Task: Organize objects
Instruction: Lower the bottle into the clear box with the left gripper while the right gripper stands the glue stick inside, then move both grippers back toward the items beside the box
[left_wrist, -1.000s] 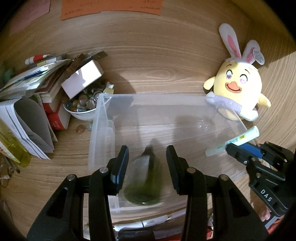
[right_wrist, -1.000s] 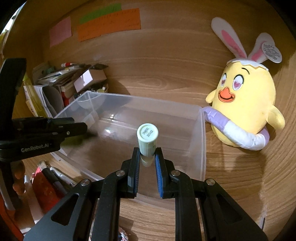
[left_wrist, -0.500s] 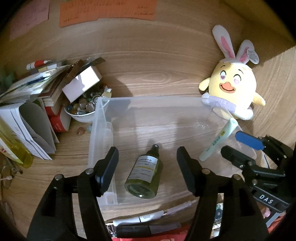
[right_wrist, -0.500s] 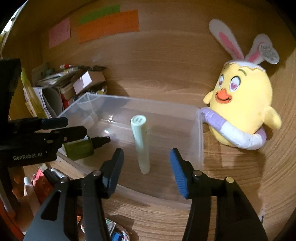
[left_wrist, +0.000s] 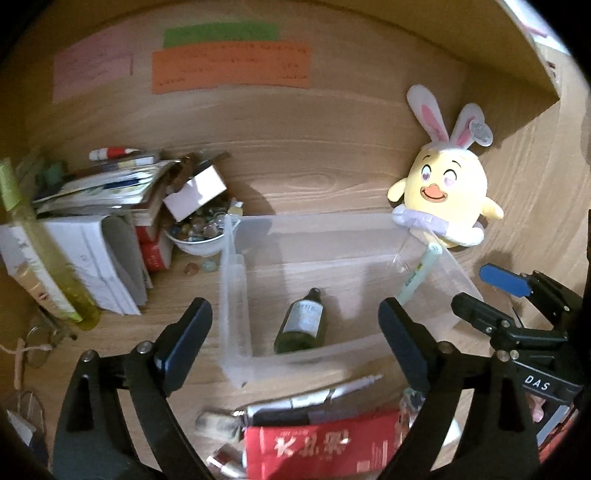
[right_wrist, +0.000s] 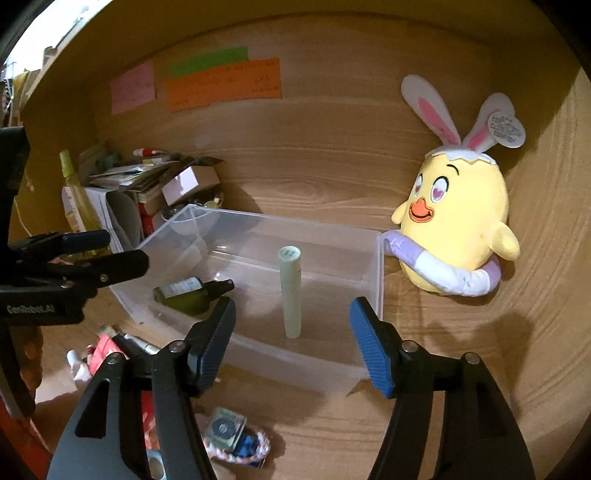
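Note:
A clear plastic bin (left_wrist: 236, 295) (right_wrist: 378, 273) sits on the wooden desk. A dark green bottle (left_wrist: 303, 323) (right_wrist: 184, 293) lies on its side inside it. A pale green tube (right_wrist: 290, 291) (left_wrist: 419, 273) leans against the bin's right side. My left gripper (left_wrist: 295, 332) is open and empty, held back above the bin's near wall. My right gripper (right_wrist: 293, 328) is open and empty, held in front of the tube. It also shows in the left wrist view (left_wrist: 491, 291).
A yellow bunny-eared plush (left_wrist: 445, 195) (right_wrist: 456, 229) leans at the bin's far right corner. A bowl of stones (left_wrist: 199, 230), books and papers (left_wrist: 92, 221) stand left. A red packet (left_wrist: 321, 448), pens (left_wrist: 321, 395) and small items (right_wrist: 231, 435) lie in front.
Both grippers opened, released the bottle and the tube into the bin, and drew back towards me. The tube now leans in the bin; the bottle lies flat.

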